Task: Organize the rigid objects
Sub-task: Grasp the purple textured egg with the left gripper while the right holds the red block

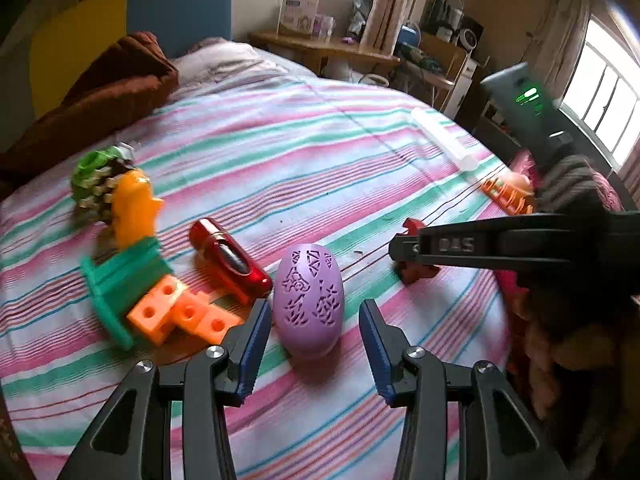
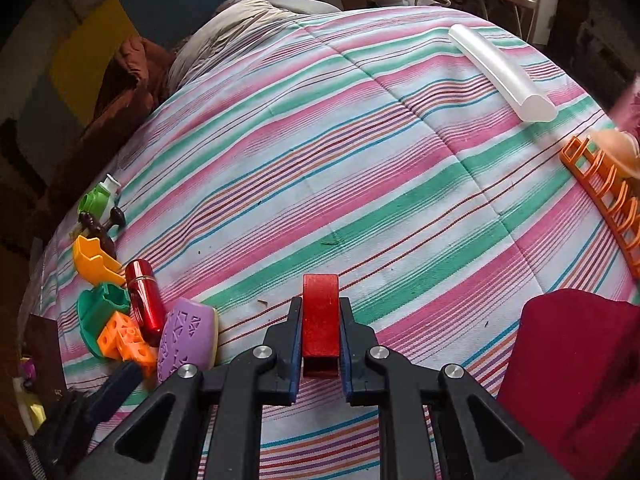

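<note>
Progress: I judged the sorting well under way; a cluster of small things already sat together at the left of the striped bedspread (image 2: 360, 152).
Gathered so far: a green-capped piece (image 2: 96, 200), a yellow-orange scoop-like piece (image 2: 94, 260), a teal spool-shaped part (image 1: 120, 280), an orange holed block (image 1: 180, 312), a glossy red tube (image 1: 228, 260) and the purple egg-shaped case (image 1: 310, 300), all touching or just beside one another.
Left to do: the red piece in my right tool, a white tube (image 2: 500, 72) far across the bed and an orange rack (image 2: 600, 196) at the right edge were well apart from the group.
Right gripper (image 2: 320, 340): I had it pinching a red flat-sided plastic piece (image 2: 320, 316), held above the cover, near the cluster.
Left gripper (image 1: 314, 344): I kept it spread, its blue pads either side of the purple case, not pressing on it.
Look of the red piece: matte, rounded top, hollow underneath; it seemed stiff and easy to hold.
</note>
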`<state>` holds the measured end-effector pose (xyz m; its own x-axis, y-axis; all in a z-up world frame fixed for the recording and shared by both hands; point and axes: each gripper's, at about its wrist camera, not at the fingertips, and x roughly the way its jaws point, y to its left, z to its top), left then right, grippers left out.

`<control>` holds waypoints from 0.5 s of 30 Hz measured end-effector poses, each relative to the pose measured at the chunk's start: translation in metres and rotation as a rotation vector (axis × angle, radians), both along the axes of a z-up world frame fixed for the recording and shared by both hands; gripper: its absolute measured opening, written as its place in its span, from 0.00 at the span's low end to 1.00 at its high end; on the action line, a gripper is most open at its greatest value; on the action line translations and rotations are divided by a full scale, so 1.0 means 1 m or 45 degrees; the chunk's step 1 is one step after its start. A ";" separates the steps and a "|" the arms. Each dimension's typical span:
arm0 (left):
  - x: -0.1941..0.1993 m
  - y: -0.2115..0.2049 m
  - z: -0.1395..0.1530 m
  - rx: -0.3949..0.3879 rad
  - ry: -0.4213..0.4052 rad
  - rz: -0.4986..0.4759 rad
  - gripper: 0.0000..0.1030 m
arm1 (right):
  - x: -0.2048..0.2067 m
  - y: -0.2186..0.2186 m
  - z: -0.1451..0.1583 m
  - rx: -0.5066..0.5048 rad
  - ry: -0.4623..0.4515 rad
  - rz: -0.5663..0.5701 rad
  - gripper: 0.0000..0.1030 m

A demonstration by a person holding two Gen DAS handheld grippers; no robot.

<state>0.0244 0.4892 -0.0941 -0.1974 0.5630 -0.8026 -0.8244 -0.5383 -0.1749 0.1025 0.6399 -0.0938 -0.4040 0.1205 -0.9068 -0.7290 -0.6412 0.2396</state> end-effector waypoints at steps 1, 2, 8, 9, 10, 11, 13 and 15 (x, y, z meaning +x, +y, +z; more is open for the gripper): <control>-0.001 0.003 -0.003 -0.005 -0.003 -0.001 0.45 | 0.001 -0.001 0.000 -0.002 0.002 -0.002 0.15; -0.002 0.007 -0.005 -0.019 0.013 0.011 0.44 | 0.002 -0.001 0.000 -0.005 0.004 -0.004 0.15; -0.007 0.019 -0.017 -0.013 0.007 -0.009 0.44 | 0.006 0.005 0.001 -0.014 0.011 -0.011 0.15; -0.008 0.020 -0.020 -0.018 -0.001 -0.009 0.44 | 0.007 0.005 0.001 -0.013 0.010 -0.010 0.15; -0.008 0.019 -0.023 -0.012 0.007 -0.008 0.43 | 0.007 0.004 0.001 -0.012 0.011 -0.010 0.15; -0.006 0.018 -0.023 0.007 0.033 -0.015 0.43 | 0.004 0.004 0.000 -0.012 0.011 -0.010 0.15; -0.003 0.015 -0.024 0.024 0.068 -0.039 0.43 | 0.003 0.004 0.001 -0.013 0.013 -0.011 0.15; -0.003 0.011 -0.024 0.036 0.072 -0.039 0.43 | 0.001 0.006 0.000 -0.012 0.015 -0.010 0.15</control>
